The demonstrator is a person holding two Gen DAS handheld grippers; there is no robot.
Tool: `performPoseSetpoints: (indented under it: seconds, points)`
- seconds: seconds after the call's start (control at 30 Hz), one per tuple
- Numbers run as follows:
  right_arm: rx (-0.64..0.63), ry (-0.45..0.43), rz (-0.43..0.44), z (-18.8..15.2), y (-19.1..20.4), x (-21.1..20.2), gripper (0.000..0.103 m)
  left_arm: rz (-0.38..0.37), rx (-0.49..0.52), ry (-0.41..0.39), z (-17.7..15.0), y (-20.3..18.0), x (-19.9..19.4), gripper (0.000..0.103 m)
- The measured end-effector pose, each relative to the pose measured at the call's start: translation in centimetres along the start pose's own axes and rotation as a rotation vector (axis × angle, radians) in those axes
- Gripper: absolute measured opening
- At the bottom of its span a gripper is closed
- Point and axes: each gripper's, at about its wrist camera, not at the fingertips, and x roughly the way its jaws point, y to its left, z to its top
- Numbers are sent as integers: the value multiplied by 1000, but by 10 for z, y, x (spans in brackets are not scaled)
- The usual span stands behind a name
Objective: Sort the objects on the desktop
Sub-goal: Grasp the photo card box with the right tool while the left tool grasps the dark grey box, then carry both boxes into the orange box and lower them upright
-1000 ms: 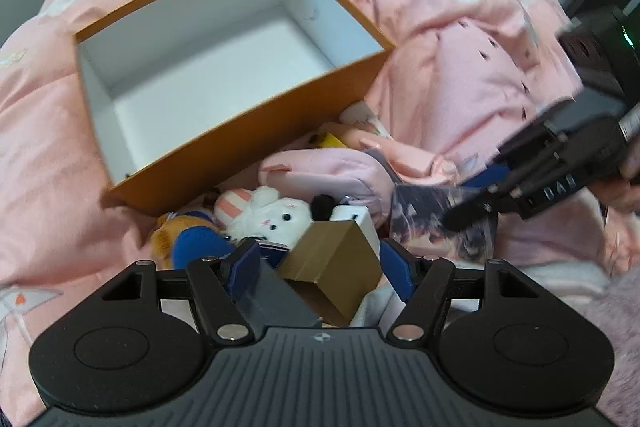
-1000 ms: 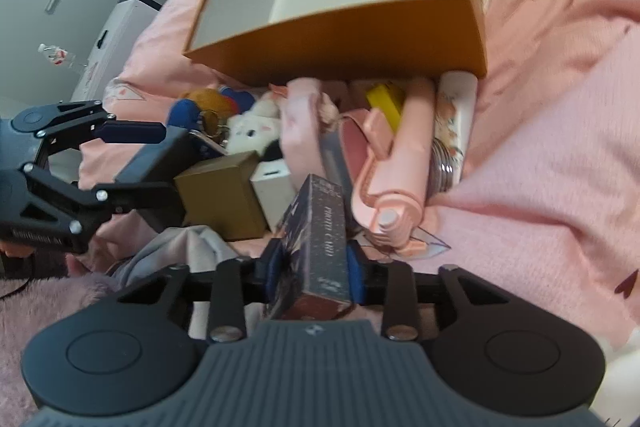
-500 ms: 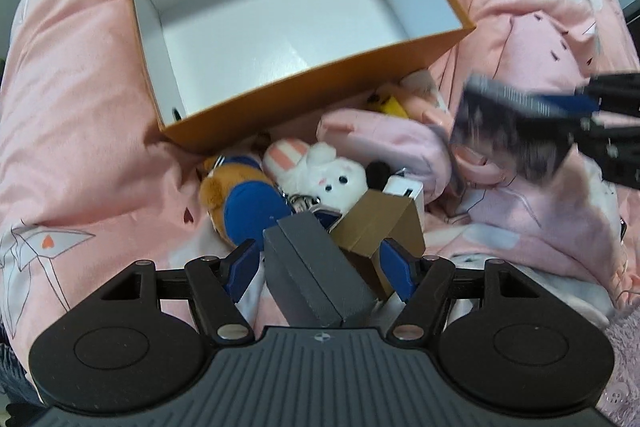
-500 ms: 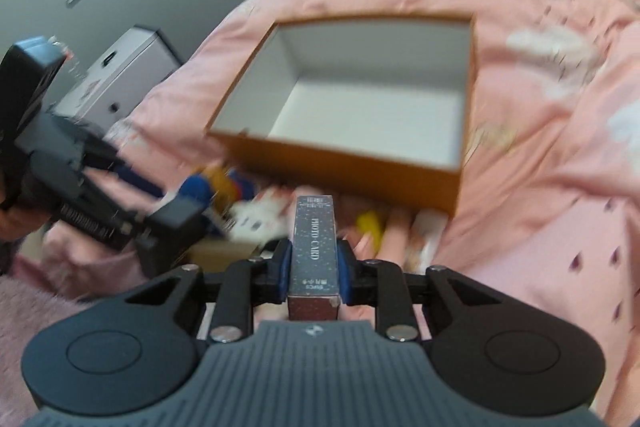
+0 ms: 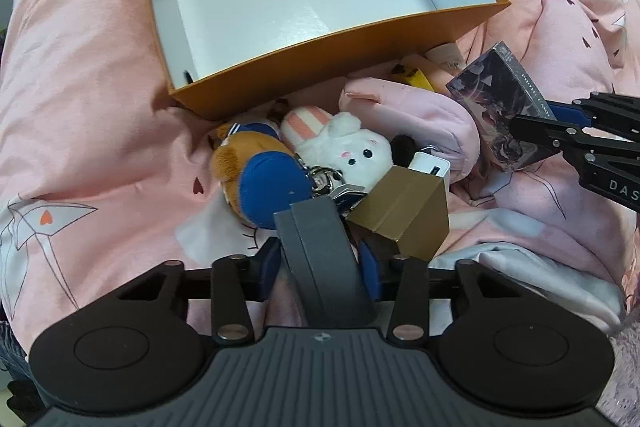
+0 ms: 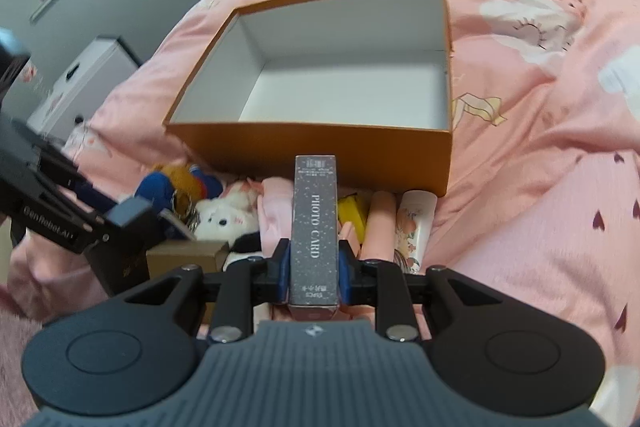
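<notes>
box (image 5: 340, 39): orange outside, white inside. quilt (image 5: 88, 75): pink, white clouds, small dark hearts. card pack (image 6: 315, 227): dark speckled grey, white "PHOTO CARD" lettering. case (image 5: 324, 259): plain dark grey. carton (image 5: 404, 211): gold-brown. bunny plush (image 5: 344, 147): white, pink-striped ear. other plush (image 5: 256, 171): orange-brown and blue. gripper pads (image 6: 282, 267): blue.
</notes>
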Motion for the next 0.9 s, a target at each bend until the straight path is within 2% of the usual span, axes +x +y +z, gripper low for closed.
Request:
performPoseSetpoints:
  seconds: [0.17, 0.33, 0.5, 0.67, 0.83, 0.9]
  points:
    - [96, -80, -10, -13, 1, -1, 25, -19, -43, -41, -9, 8, -10, 40]
    - [199, -159, 33, -15, -6, -8, 25, -24, -48, -160, -17, 4, -41, 40]
    - [180, -249, 60, 0, 0, -20, 25, -61, -36, -290, -14, -1, -75, 40]
    - [126, -321, 68, 26, 11, -24, 25, -86, -55, -438, 3, 2, -104, 40]
    - [133, -394, 65, 53, 18, -11, 25, -88, -89, -559, 30, 7, -106, 40]
    - [127, -404, 35, 63, 22, 1, 25, -82, -105, -586, 43, 10, -100, 40]
